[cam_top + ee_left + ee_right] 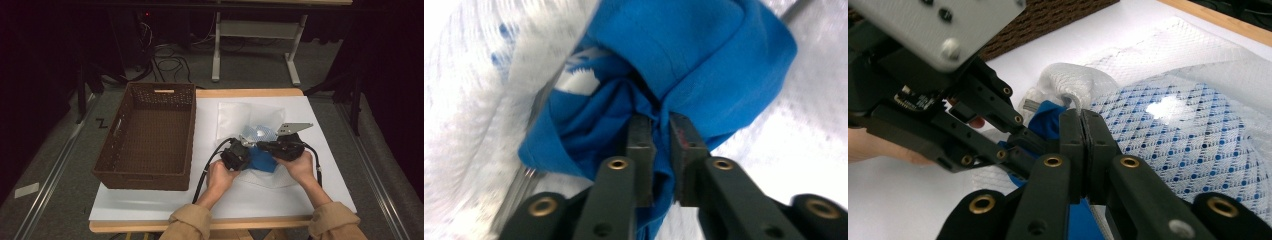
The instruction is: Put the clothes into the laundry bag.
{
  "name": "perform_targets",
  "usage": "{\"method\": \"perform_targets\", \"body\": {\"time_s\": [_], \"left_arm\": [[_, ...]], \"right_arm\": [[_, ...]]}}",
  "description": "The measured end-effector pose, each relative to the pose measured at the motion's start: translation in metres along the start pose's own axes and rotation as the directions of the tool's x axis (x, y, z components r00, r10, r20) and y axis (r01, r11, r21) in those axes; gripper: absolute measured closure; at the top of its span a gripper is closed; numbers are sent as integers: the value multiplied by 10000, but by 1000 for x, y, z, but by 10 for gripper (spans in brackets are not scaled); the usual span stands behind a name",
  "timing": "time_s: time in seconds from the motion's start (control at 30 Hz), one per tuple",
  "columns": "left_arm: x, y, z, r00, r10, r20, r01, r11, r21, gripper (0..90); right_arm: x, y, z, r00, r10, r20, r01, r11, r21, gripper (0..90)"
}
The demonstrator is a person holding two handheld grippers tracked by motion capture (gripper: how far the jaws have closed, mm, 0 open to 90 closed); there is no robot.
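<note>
The left tool [658, 125] has its jaws nearly closed on a fold of blue cloth [704, 55], which bunches up just ahead of them. The right tool [1081, 122] is pressed shut on the edge of a white mesh bag [1198, 75], right beside the left tool. The cloth sits partly inside the mesh bag, between and just beyond the two tools. A brown woven basket [150, 135] stands on the counter [320, 190] to the left of the left tool. Both hands grip the tools from below, wrists angled inward toward each other, with tan sleeves [190, 222] at the near edge.
</note>
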State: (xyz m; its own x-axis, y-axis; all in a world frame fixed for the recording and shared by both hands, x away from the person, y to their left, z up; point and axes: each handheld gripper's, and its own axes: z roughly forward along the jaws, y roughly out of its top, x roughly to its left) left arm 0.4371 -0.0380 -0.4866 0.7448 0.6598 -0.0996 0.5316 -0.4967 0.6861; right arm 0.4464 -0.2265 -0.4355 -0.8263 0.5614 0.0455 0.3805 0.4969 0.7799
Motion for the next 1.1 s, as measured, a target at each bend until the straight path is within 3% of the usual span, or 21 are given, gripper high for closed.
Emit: {"method": "perform_targets", "body": {"time_s": [0.13,0.2,0.3,0.37,0.43,0.53,0.63,0.77,0.93,1.1], "left_arm": [[1,10,-3,9999,-92,-78,87,9978,-659,843],[1,16,-1,9988,68,-493,-116,9952,-970,843],[3,19,6,9955,-150,-934,11,9892,-1468,839],[6,18,13,9925,-311,-1180,134,9889,-1477,832],[9,17,20,9923,-431,-1157,286,9919,-1240,818],[10,16,20,9930,-190,-1162,107,9974,-719,783],[12,13,11,9950,-77,-991,53,9997,-252,668],[7,7,-5,9945,110,-1038,-135,9996,-234,558],[10,0,-10,9960,-58,-889,91,9993,370,571],[13,-4,10,9977,-178,-654,252,9931,1145,672]], "right_arm": [[2,2,-1,10000,-88,-18,89,10000,37,898],[3,4,-3,9999,-118,21,118,9999,-25,897],[4,8,-7,9999,-157,72,158,9999,-43,898],[4,8,-8,9995,-318,76,317,9995,95,898],[5,7,-6,9997,-233,83,231,9995,204,898],[4,4,-1,9998,-201,56,198,9991,374,897],[3,3,0,9998,-203,26,202,9993,306,897],[5,4,1,9999,-157,27,156,9995,291,897],[5,6,2,9999,-149,-1,149,9995,290,898],[5,6,2,9999,-114,14,113,9992,370,897]]}}
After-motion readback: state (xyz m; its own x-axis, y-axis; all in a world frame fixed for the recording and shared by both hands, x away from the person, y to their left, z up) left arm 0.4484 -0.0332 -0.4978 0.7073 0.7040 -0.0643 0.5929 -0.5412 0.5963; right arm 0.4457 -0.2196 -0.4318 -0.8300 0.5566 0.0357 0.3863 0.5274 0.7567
